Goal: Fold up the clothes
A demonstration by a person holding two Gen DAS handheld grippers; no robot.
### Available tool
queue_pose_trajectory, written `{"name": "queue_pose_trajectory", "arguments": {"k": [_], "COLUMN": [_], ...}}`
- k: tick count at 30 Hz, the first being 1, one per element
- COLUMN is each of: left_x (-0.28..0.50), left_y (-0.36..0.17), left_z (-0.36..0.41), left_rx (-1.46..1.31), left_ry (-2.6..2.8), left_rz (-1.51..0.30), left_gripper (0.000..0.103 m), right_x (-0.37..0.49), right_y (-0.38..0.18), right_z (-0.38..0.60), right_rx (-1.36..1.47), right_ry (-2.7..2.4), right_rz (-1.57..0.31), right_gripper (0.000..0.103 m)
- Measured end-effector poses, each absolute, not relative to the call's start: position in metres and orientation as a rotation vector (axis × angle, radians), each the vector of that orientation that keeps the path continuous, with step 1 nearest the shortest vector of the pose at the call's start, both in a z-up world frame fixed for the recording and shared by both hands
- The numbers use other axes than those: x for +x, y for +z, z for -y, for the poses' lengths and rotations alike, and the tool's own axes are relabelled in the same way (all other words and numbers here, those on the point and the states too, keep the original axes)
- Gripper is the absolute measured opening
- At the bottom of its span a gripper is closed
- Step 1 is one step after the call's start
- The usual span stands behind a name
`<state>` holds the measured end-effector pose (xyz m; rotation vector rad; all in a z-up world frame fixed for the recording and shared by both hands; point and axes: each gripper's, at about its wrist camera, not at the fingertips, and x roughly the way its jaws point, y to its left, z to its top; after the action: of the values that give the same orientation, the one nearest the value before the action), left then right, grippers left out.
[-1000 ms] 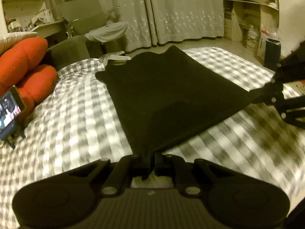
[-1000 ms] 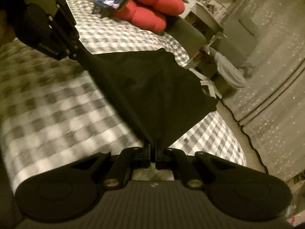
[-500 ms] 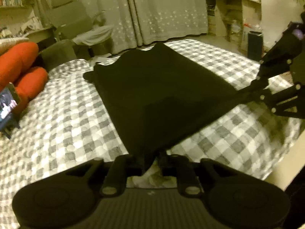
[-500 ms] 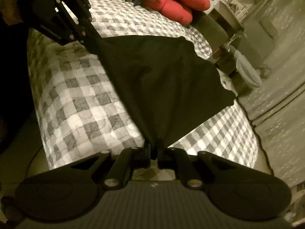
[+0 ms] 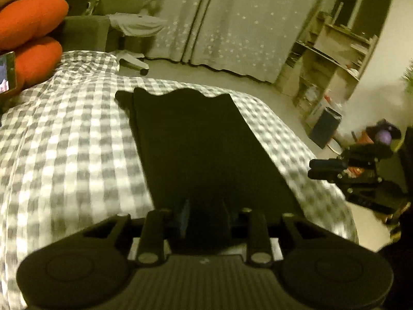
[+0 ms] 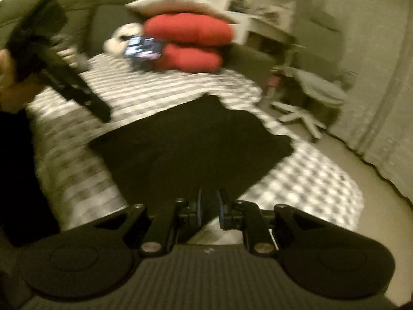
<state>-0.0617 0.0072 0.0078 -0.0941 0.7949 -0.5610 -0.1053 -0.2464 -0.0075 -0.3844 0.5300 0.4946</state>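
A black garment (image 5: 206, 142) lies flat, folded into a long rectangle, on the grey-and-white checked bed cover (image 5: 72, 142). My left gripper (image 5: 206, 214) hovers just above the garment's near edge. Its jaws are opening and stand apart, and only the cloth lying below shows in the gap. In the right wrist view the same garment (image 6: 193, 142) spreads out ahead of my right gripper (image 6: 210, 206). Its jaws are also opening, with nothing pinched between them. Each gripper shows in the other's view: the right gripper (image 5: 325, 169) off the bed's right side, the left gripper (image 6: 103, 111) over the cover.
Red cushions (image 5: 28, 20) and a lit phone (image 6: 144, 46) sit at the head of the bed. Beyond the bed's far edge stand an office chair (image 6: 317, 90), curtains (image 5: 232, 20), open shelves (image 5: 335, 59) and a dark bin (image 5: 326, 126). A person's hand (image 6: 7, 82) holds the left gripper.
Both grippers held the garment's near corners taut above the bed. Both have let go, their jaws have parted, and the cloth now lies flat. Both grippers have pulled back and risen.
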Motion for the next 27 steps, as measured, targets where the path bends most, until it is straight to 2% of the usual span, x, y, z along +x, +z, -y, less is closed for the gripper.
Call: {"name": "queue_pose_trajectory", "arguments": {"k": [5,11,18,27], "left_x": [-0.020,0.021,0.064,0.097], "left_y": [0.024,0.012,-0.025,-0.031], "left_z": [0.022,0.048,0.031,0.004], "left_rx": [-0.071,0.026,-0.018,-0.096], "left_ry": [-0.554,-0.498,-0.410,-0.333], "left_rz": [-0.787,-0.768,-0.808,-0.782], "left_gripper": [0.034,0.034,0.034,0.038], "right_x": [-0.066,-0.039,-0.003,0.042], "right_y": [-0.016,-0.022,-0.039,-0.045], "right_z": [0.250,0.251,0.241,0.236], "right_rx": [-0.312,-0.227,-0.206,-0.158], "right_ry": [0.368,0.457,0.445,0.324], "right_rz": [-0.578,-0.608,-0.676,-0.659], "right_gripper": [0.017,0.017,0.017,0.017]}}
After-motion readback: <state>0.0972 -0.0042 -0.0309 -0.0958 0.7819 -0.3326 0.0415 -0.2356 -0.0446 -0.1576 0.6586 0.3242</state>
